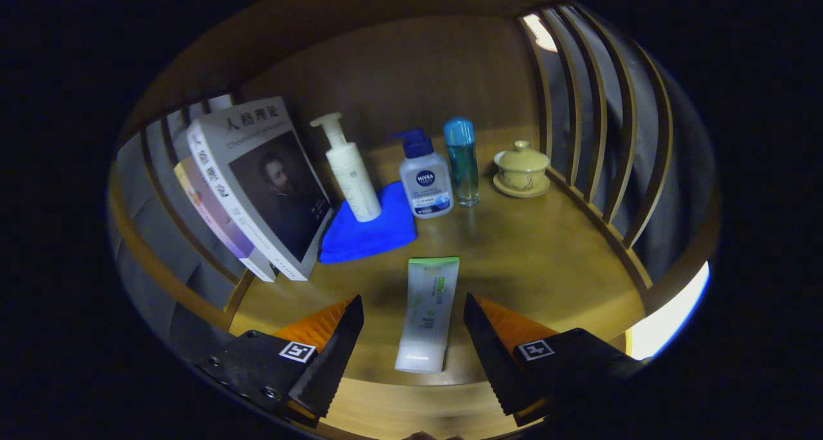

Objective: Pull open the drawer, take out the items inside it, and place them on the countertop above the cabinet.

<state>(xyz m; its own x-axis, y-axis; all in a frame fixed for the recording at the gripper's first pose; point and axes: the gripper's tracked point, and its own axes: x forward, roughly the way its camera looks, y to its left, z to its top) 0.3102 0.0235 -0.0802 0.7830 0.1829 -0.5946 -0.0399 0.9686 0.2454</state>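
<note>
A white tube with a green end (427, 311) lies flat on the wooden countertop (546, 266), pointing away from me. It rests between my two fingers, and neither finger touches it. My gripper (411, 311) is open, with a clear gap on each side of the tube. Beyond the tube stand a white pump bottle (350, 170) on a blue cloth (373, 231), a pump bottle with a dark blue top (424, 179) and a slim blue-capped bottle (463, 163).
Two books (257, 183) lean against the slatted left side. A lidded yellow cup on a saucer (521, 168) sits at the back right. Wooden slats (598, 137) close the right side, and a wooden back panel (411, 80) stands behind the bottles.
</note>
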